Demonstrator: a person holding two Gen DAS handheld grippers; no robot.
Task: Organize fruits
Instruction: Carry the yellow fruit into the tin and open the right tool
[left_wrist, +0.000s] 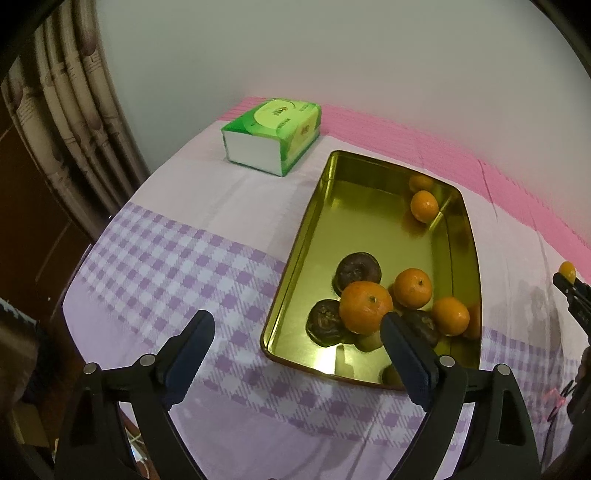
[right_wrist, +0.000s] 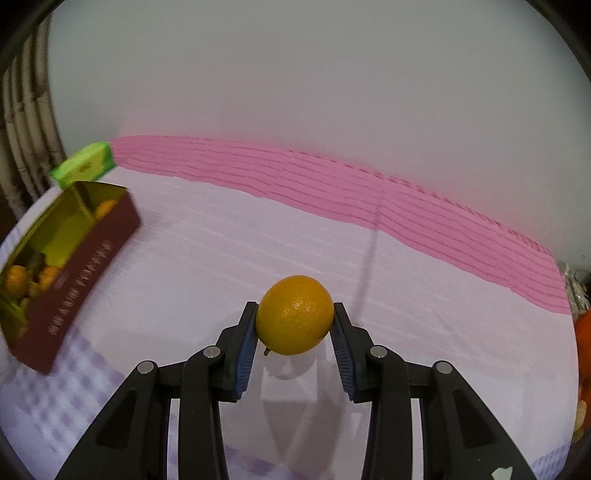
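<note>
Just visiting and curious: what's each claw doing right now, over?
Left claw open, empty. Right claw shut on round orange fruit. Gold metal tray part-filled, path clear.

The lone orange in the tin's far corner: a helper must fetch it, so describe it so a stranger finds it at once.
On the checked tablecloth lies a gold tin tray, beside a green tissue pack. Most fruit crowds its near end. The lone orange sits apart in the far right corner, mirrored in the tin's wall.
</note>
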